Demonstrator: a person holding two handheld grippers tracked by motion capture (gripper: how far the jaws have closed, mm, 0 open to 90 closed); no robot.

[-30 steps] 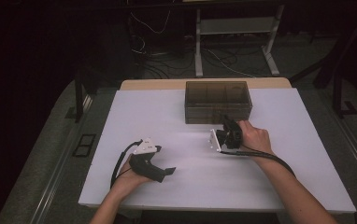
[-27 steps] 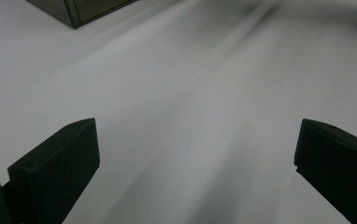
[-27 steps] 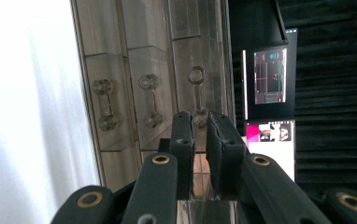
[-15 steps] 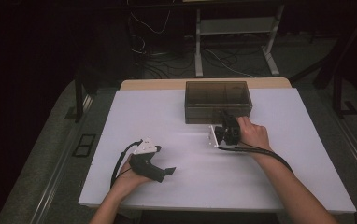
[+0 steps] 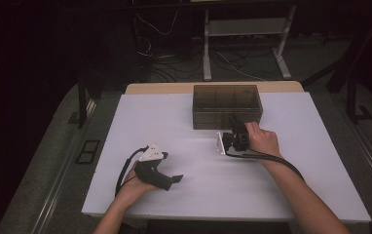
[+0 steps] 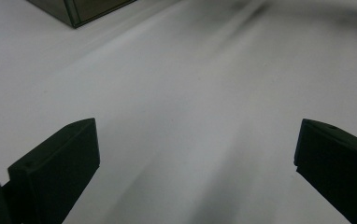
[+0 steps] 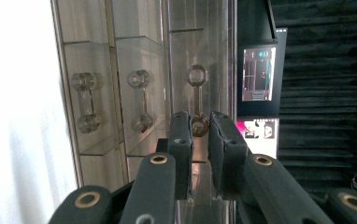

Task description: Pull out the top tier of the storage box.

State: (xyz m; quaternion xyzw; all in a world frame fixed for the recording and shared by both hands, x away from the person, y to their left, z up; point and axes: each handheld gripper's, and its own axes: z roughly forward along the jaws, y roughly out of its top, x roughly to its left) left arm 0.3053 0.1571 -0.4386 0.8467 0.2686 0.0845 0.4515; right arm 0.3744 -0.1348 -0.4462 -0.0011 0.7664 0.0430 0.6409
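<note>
At the front wall of the smoky clear box [image 5: 227, 106], the right gripper [image 5: 237, 130] has its jaws nearly together on a thin clear tab of the box, and they just closed a little. Well apart from the box, the left gripper [image 5: 174, 179] rests on the white table [image 5: 174, 122], jaws wide and empty.

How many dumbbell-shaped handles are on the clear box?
3, in a row: the left handle, the middle handle, the right handle, seen in the right gripper view. None seems hidden.
</note>
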